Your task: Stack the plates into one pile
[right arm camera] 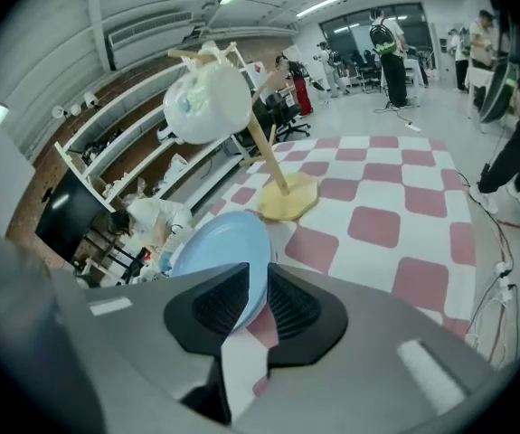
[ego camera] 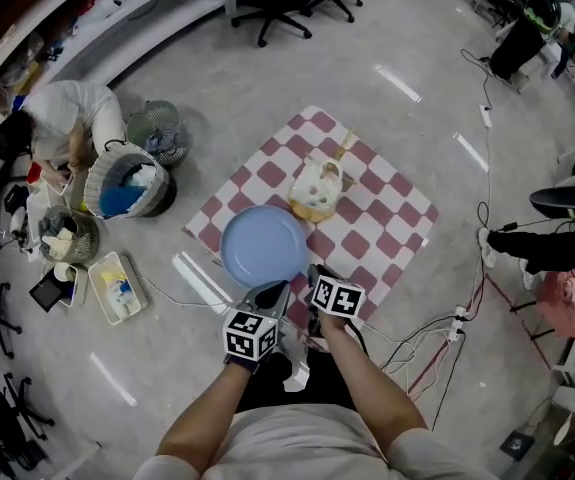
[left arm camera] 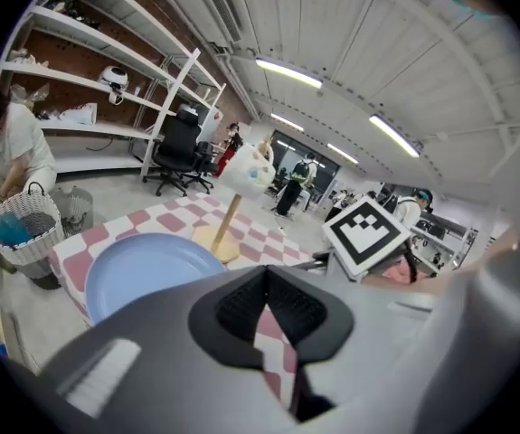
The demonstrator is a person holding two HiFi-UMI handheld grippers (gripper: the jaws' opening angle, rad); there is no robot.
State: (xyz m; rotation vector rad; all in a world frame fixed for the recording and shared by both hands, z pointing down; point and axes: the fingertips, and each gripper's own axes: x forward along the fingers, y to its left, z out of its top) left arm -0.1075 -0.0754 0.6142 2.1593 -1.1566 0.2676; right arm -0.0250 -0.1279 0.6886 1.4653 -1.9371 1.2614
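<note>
Plate [ego camera: 264, 246]: stiff, light, probably slick; hold the near rim.
Right gripper [right arm camera: 258, 283]: clamped on its near-right rim, it seems.
Left gripper [left arm camera: 266, 287]: closed, empty.

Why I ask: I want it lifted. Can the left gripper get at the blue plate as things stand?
Probably yes: the left gripper sits just at the near rim of the blue plate, with nothing between them. Its jaws are shut, though, so they must open first.
</note>
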